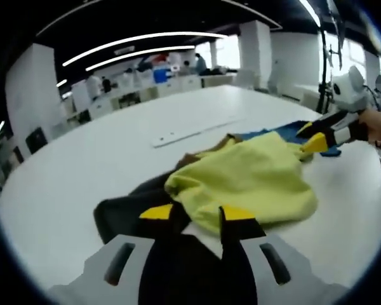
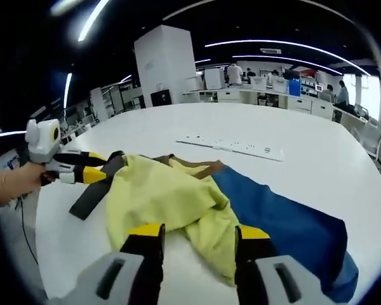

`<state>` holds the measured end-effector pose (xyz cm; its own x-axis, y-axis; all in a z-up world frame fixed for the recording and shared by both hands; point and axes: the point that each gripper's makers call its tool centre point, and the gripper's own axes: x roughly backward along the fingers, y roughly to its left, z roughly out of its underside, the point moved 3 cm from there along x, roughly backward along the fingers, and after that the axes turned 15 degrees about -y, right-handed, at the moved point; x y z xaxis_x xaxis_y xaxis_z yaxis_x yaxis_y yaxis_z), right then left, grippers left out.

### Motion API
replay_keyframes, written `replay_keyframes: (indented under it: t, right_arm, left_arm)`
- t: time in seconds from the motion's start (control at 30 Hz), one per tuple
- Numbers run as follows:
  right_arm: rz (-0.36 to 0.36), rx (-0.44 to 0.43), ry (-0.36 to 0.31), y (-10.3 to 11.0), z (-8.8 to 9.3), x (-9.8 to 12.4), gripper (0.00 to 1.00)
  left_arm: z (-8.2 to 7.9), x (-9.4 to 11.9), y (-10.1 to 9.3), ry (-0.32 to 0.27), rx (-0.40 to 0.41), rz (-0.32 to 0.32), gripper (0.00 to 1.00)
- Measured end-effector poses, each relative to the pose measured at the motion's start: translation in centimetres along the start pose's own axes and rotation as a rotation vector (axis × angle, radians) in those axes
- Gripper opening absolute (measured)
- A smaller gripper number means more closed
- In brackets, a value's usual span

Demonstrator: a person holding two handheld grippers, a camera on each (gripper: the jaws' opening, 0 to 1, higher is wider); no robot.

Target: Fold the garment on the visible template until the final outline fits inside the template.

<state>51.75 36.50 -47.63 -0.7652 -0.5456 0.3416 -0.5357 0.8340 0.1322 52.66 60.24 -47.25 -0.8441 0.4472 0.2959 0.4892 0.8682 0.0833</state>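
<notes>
A: Placed where, the garment?

B: Heaped in a crumpled yellow mound (image 1: 254,178) on the white table (image 1: 82,171). Seen again in the right gripper view (image 2: 171,197), rumpled, with a brown edge showing at its far side.

A: And around the garment?

B: Blue sheet (image 2: 286,225) spread flat, tucked partly under the garment and reaching out past it. Dark cloth (image 1: 124,213) poking out from beneath the garment's other side; in the right gripper view, visible as a dark strap-like piece (image 2: 92,190). Long white strip (image 2: 232,147) lying on the table beyond the garment, well apart from it.

A: The left gripper?

B: Yellow-tipped jaws parted (image 1: 197,213), one tip over the dark cloth, the other just at the garment's near edge. Impossible to tell whether any cloth is pinched. Also seen in the right gripper view (image 2: 92,166), held by a hand (image 2: 16,181), at the dark cloth beside the garment.

A: The right gripper?

B: Jaws spread (image 2: 197,232) with the garment's near edge lying between the yellow tips; grip on it unclear. In the left gripper view (image 1: 314,136), at the garment's far edge, over the blue sheet.
</notes>
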Motion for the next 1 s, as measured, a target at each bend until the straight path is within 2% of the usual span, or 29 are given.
replay_keyframes:
  t: [0.1, 0.3, 0.53, 0.7, 1.0]
  right_arm:
    - [-0.041, -0.008, 0.011, 1.5, 0.5, 0.3, 0.43]
    - [-0.084, -0.034, 0.031, 3.6, 1.9, 0.5, 0.43]
    - [-0.115, -0.065, 0.054, 5.6, 3.3, 0.4, 0.4]
    - [-0.115, -0.081, 0.079, 6.7, 4.5, 0.2, 0.3]
    - [-0.12, -0.117, 0.073, 7.5, 4.9, 0.2, 0.12]
  left_arm:
    - [1.0, 0.1, -0.7, 0.039, 0.005, 0.012, 0.25]
    - [1.6, -0.1, -1.4, 0.04, 0.033, 0.013, 0.25]
    - [2.5, 0.1, -1.8, 0.068, 0.051, -0.008, 0.23]
    - [3.2, 0.1, -2.1, 0.09, 0.083, -0.016, 0.2]
    - [3.9, -0.3, -2.4, 0.091, 0.123, -0.009, 0.12]
